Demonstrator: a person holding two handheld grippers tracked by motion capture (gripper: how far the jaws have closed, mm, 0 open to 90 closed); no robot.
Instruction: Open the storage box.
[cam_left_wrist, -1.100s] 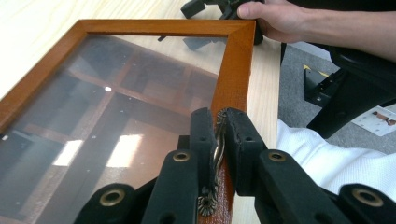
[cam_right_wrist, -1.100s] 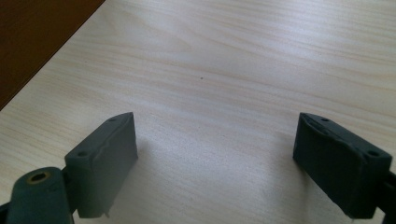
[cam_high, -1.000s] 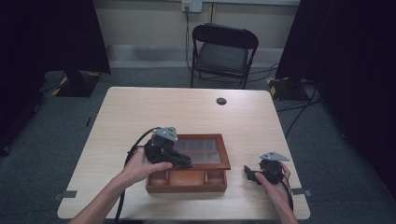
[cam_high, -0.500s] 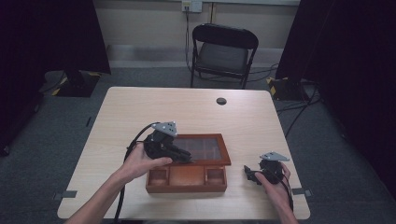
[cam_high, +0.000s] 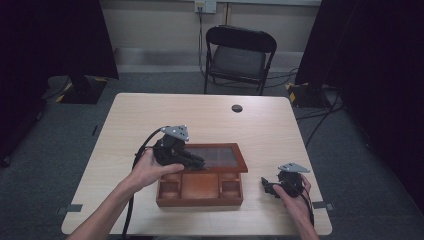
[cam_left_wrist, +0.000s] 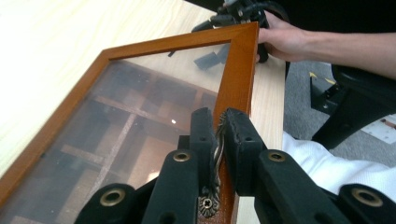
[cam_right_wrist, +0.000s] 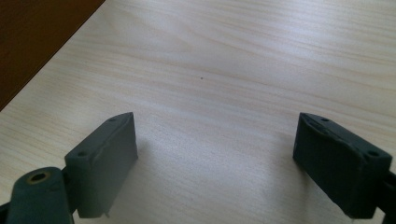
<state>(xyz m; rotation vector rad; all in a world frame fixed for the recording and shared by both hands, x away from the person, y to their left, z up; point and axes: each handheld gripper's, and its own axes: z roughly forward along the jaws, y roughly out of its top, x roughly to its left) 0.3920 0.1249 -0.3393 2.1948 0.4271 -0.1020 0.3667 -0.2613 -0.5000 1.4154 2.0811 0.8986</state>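
Observation:
A brown wooden box (cam_high: 200, 196) with open compartments sits near the table's front edge. Its glass-paned lid (cam_high: 220, 156) is hinged up and tilted back. My left gripper (cam_high: 197, 161) is shut on the small brass latch (cam_left_wrist: 216, 150) at the lid's front rail (cam_left_wrist: 237, 74); its jaws (cam_left_wrist: 219, 128) pinch the latch from both sides. Through the glass (cam_left_wrist: 140, 112) I see the box's dividers. My right gripper (cam_high: 267, 187) rests on the table right of the box, open, with bare tabletop between its fingers (cam_right_wrist: 215, 140). The box's dark side (cam_right_wrist: 32, 32) lies to its upper left.
A black folding chair (cam_high: 240, 55) stands behind the table's far edge. A small round black disc (cam_high: 236, 108) lies on the far part of the table (cam_high: 280, 135). Cables run across the floor at the right (cam_high: 320, 125).
My left gripper has moved up and a little away from me, with the lid's latch in it, so the lid stands higher. The right gripper has stayed put.

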